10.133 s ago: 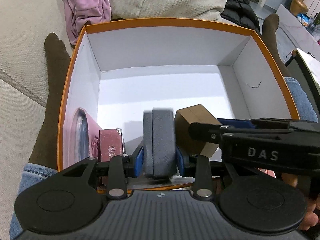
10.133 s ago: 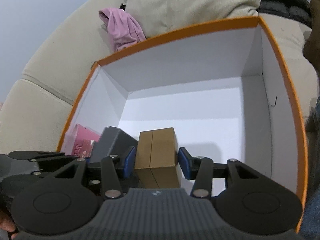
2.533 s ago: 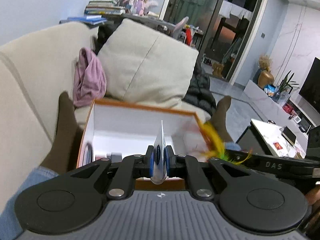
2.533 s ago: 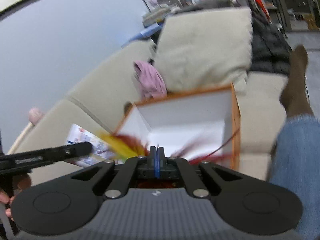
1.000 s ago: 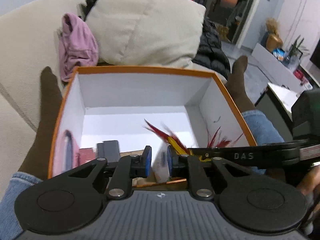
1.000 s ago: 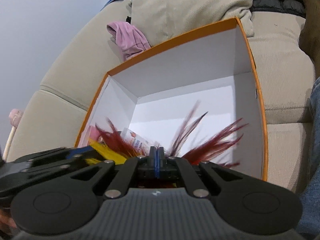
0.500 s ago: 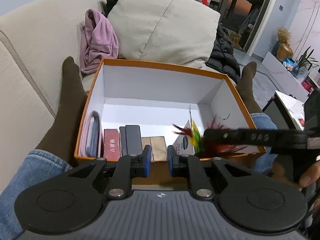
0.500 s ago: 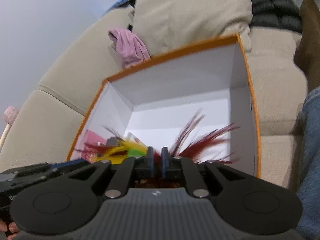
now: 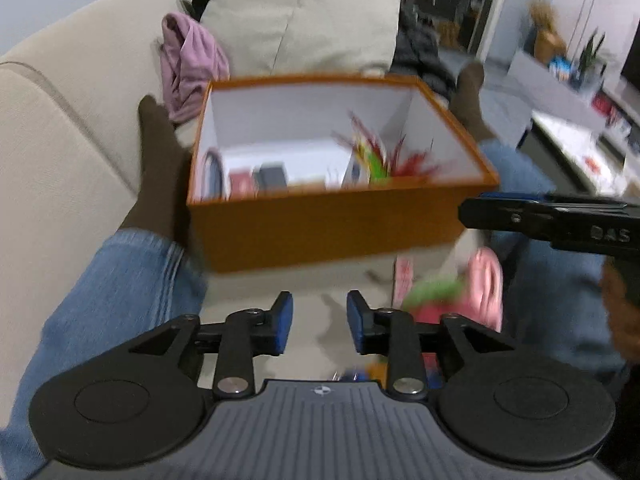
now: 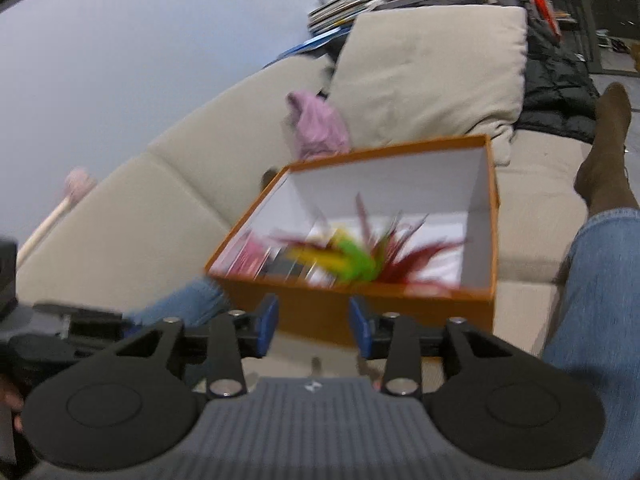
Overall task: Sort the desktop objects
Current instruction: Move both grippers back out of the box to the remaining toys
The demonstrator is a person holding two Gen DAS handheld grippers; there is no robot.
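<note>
- My left tool (image 9: pixel 319 316) sits at lower centre of the left wrist view; its jaws are opening, nothing between them.
- My right tool (image 10: pixel 313 320) sits at lower centre of its own view; jaws opening, likewise empty; it also shows at the right edge of the left view.
- The orange box (image 9: pixel 336 220) lies mid-frame on the sofa (image 9: pixel 60 128) between the person's legs.
- The feather toy (image 10: pixel 360 256), red, yellow and green, rests inside the box toward its right side; blurred.
- Small flat items stand along the box's near wall; too blurred to identify.
- Pink and green objects (image 9: pixel 460 300) lie on the sofa right of my left tool.
</note>
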